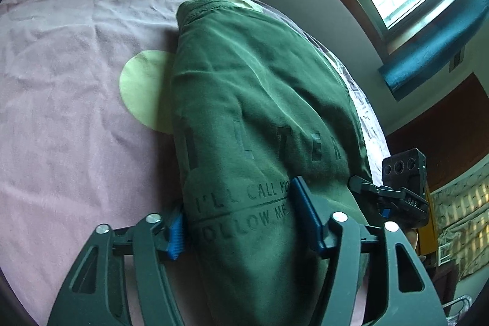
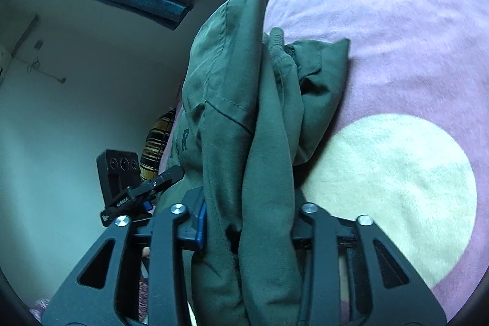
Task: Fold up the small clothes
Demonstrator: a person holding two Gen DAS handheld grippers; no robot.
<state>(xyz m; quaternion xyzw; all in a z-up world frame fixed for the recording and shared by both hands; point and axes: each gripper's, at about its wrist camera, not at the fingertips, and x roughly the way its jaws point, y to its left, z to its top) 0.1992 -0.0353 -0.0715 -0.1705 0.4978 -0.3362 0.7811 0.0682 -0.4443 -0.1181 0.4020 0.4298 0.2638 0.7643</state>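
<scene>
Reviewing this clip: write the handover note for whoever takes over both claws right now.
Left claw: shut on the green shirt, gripping its printed end.
Right claw: shut on a bunched part of the same shirt.
The shirt is part-lifted, its far end resting on the pink dotted bedspread.
Done: both grips taken; shirt appears doubled lengthwise.
Left: lay it down, finish the fold, smooth it, release.

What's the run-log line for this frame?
stage: mid-fold | left gripper: shut on green shirt | right gripper: shut on green shirt | surface: pink bedspread with pale dots | shirt partly resting on bedspread
</scene>
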